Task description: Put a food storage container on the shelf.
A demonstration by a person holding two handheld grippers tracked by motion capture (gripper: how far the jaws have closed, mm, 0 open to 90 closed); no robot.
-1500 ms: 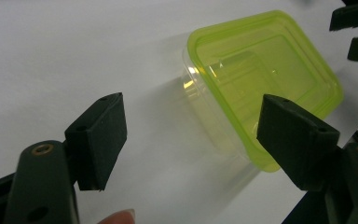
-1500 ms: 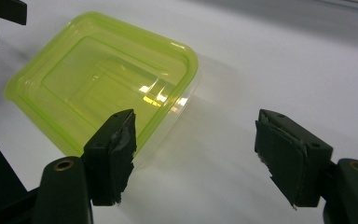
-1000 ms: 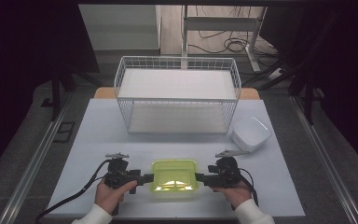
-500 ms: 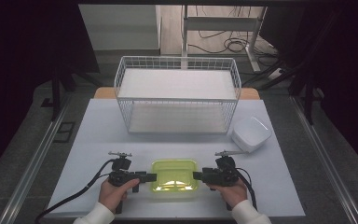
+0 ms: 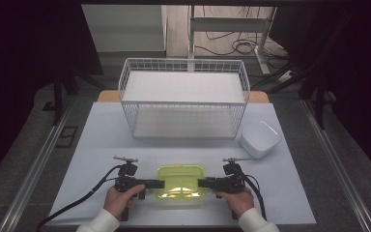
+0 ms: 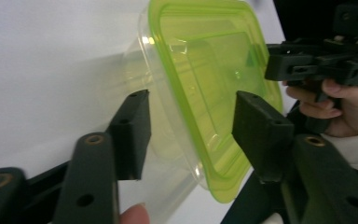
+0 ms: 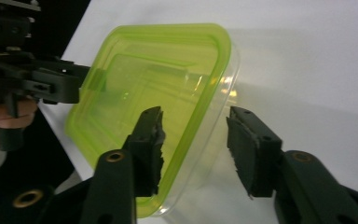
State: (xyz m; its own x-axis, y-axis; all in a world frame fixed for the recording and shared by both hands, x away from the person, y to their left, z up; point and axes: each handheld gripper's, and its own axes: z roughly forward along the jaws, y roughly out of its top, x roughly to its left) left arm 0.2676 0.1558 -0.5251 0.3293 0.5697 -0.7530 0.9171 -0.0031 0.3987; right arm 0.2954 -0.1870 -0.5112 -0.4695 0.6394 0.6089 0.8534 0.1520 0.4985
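- The left gripper comes at the green-lidded container from its left end. Its jaws have just been closing and now stand about half open; in the left gripper view the container's rim sits between them, one jaw over the lid and one under the clear wall, with a gap on each side, so nothing is gripped.
- The right gripper mirrors it at the container's right end. Its jaws too have just been closing, and they straddle the rim with daylight on both sides.
- Each gripper lies level and points inward at the container, one per end, which I judge a set-up for a two-handed lift of a wide, light box that one grip would tip.
- The container rests flat on the white table, between the two hands and near the table's front edge.
- It is a shallow, rounded-corner rectangle: clear plastic body, translucent lime-green lid with a stepped centre panel, apparently empty.
- Behind the container stands a white wire rack; a white bowl sits right of that rack.
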